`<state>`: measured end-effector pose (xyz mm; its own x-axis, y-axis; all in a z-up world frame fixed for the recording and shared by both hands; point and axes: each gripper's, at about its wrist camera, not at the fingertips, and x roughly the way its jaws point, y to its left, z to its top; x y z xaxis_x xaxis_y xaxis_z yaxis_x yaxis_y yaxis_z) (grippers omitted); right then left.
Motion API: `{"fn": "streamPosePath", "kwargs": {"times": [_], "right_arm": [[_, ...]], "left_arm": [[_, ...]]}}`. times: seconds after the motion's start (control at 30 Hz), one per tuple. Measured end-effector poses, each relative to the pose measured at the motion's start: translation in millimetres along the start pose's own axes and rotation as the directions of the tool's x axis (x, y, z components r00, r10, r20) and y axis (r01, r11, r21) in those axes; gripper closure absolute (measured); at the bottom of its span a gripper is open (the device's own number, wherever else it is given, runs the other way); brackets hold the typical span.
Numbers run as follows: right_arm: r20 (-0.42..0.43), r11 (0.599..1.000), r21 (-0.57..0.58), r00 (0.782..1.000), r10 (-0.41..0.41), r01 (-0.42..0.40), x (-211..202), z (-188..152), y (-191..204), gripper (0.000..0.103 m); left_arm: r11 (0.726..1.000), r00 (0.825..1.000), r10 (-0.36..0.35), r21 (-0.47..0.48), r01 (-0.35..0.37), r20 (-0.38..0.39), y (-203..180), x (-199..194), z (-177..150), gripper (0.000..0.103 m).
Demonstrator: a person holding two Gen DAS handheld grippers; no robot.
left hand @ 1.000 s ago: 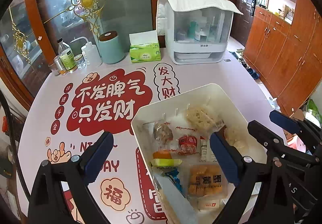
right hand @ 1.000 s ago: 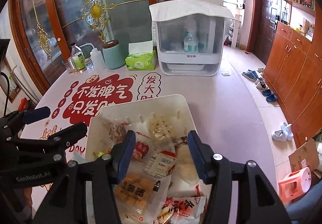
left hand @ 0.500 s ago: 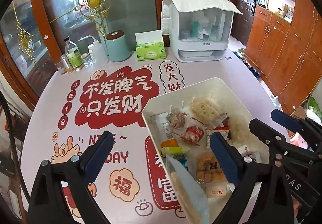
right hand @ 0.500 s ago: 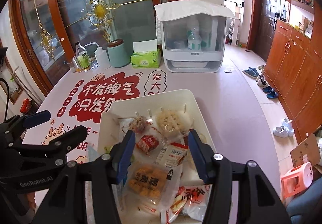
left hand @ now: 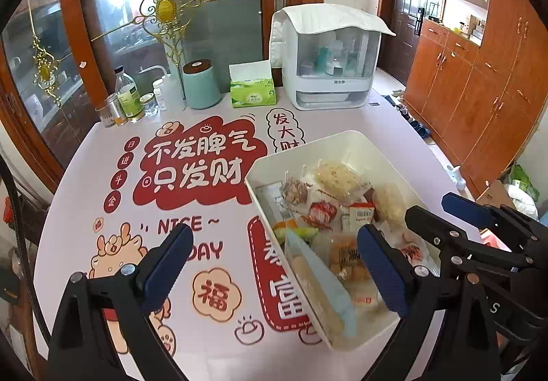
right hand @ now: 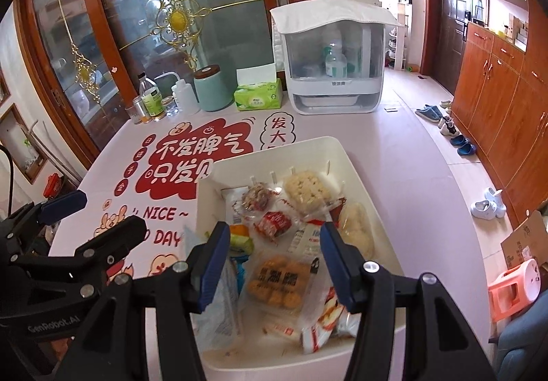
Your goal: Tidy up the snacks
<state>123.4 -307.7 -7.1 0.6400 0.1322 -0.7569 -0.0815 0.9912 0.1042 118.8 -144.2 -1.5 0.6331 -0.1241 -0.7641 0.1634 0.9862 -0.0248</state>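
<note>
Landmark: white bin (right hand: pixel 346 158) on the printed table mat (left hand: pixel 113 175).

Change over the last sec: both cameras sit higher and further back than before. The bin shows smaller and more whole, and more mat is seen to its left. The snacks keep the same layout throughout, so nothing was lifted. Judged: a pull-back from the bin, fitting either a pause between picks or sorting that is done. All snacks now lie inside the bin and none on the mat.

Near: left gripper (left hand: pixel 274 264) has jaws wide apart and empty. Its left finger is over the mat left of the bin, its right finger over the bin's near half. It touches nothing that can be seen.

Right gripper (right hand: pixel 274 261) is open about halfway, empty, above the bin's near end, over the orange biscuit pack (right hand: pixel 277 281). Contact not visible.

In bin, near end: blue-edged pouch (left hand: pixel 318 281) leans on the left wall; red-white wrapper (right hand: pixel 325 316) at right.

Mid: small red pack (right hand: pixel 274 223).

Far end: pale crispy block (right hand: pixel 304 189), dark nut bag (right hand: pixel 257 199).

Beyond bin: tissue box (left hand: pixel 253 93), teal canister (left hand: pixel 202 83), white cabinet (left hand: pixel 328 55).
</note>
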Motion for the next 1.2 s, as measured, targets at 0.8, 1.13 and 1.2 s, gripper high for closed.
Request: {"fn": "streamPosePath", "kwargs": {"times": [0.8,1.13,1.2], "right_arm": [[-0.035,0.998,0.054,0.999,0.021,-0.019,-54,-48,30,0.047],[-0.018,1.0,0.023,1.0,0.008,-0.008,-56,-47,41,0.047],[-0.019,1.0,0.018,1.0,0.011,-0.011,-55,-46,44,0.047]], "left_arm": [[0.997,1.0,0.023,-0.068,-0.022,0.009,22,-55,-50,0.006],[0.994,0.998,0.061,-0.093,-0.058,0.022,33,-60,-53,0.006],[0.993,0.998,0.064,-0.098,-0.061,0.021,35,-60,-53,0.006]]}}
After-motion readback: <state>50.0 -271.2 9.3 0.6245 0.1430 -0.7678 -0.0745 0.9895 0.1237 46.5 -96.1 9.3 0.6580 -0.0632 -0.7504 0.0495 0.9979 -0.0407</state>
